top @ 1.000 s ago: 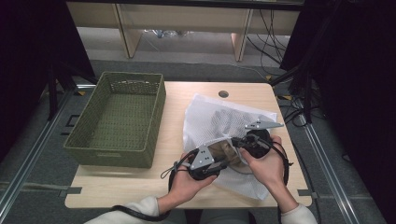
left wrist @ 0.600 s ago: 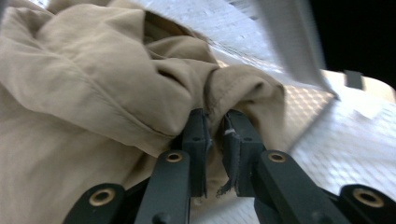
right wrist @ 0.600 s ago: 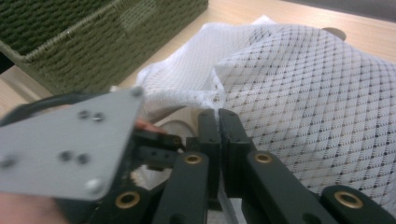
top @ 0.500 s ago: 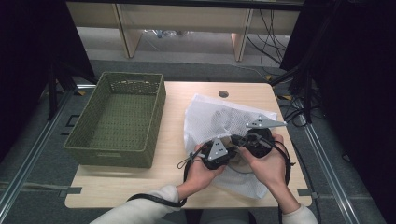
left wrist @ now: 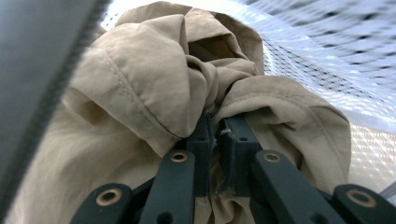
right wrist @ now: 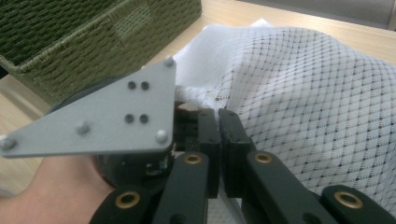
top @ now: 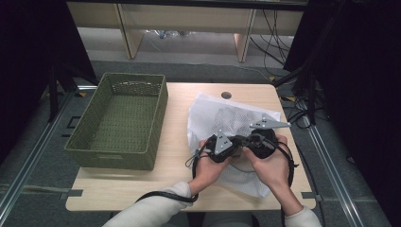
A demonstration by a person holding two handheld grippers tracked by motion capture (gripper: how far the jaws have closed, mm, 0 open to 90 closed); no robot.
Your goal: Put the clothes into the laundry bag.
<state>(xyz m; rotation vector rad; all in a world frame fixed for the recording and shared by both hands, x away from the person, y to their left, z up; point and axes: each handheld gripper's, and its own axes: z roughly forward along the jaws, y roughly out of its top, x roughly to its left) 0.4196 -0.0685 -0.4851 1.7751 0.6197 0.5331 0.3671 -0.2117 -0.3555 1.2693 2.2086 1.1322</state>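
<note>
Best to tug slow here: left gripper pinching the khaki cloth inside the mesh bag at table's 4 o'clock, right gripper clamped on mesh, basket at 9.

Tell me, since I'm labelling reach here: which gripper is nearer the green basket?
Left. The left gripper sits over the white mesh bag, just right of the green basket; the right gripper lies farther right, beyond it.
</note>
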